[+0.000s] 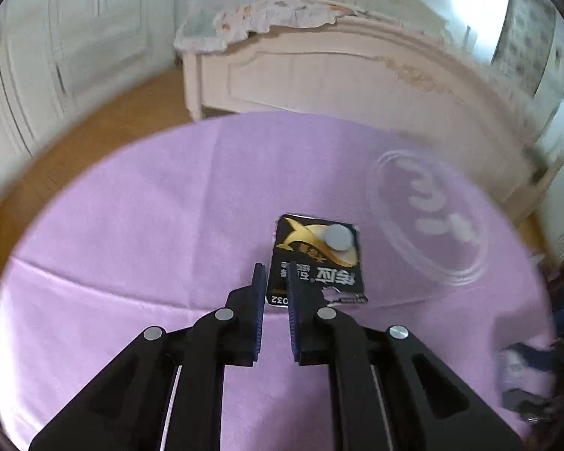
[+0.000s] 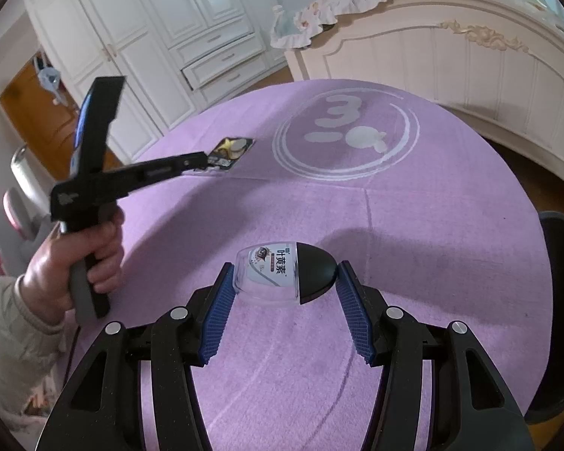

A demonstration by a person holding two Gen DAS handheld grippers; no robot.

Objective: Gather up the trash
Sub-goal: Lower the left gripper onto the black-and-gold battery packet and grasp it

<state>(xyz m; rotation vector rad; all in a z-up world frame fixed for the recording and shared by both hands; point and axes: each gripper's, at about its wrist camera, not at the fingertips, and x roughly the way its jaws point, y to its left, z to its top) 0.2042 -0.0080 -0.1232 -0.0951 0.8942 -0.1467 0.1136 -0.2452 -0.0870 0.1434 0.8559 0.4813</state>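
Observation:
A black battery card (image 1: 319, 259) with a gold X and a coin cell lies on the purple tablecloth (image 1: 131, 225). My left gripper (image 1: 275, 267) is shut to a narrow slit at the card's near left corner. Its right finger covers the card's edge, and I cannot tell whether the card is pinched. The right wrist view shows the same card (image 2: 233, 148) at the left gripper's (image 2: 206, 159) tips, held there by a hand (image 2: 86, 255). A small clear bottle (image 2: 270, 278) with a black cap lies sideways, with my right gripper (image 2: 285, 264) shut on its two ends.
A white ring logo with a "3" (image 2: 346, 131) is printed on the cloth beyond the bottle. A cream bed footboard (image 2: 470, 67) stands behind the table and white wardrobes (image 2: 169, 37) at back left. A dark round object (image 2: 560, 300) sits past the table's right edge.

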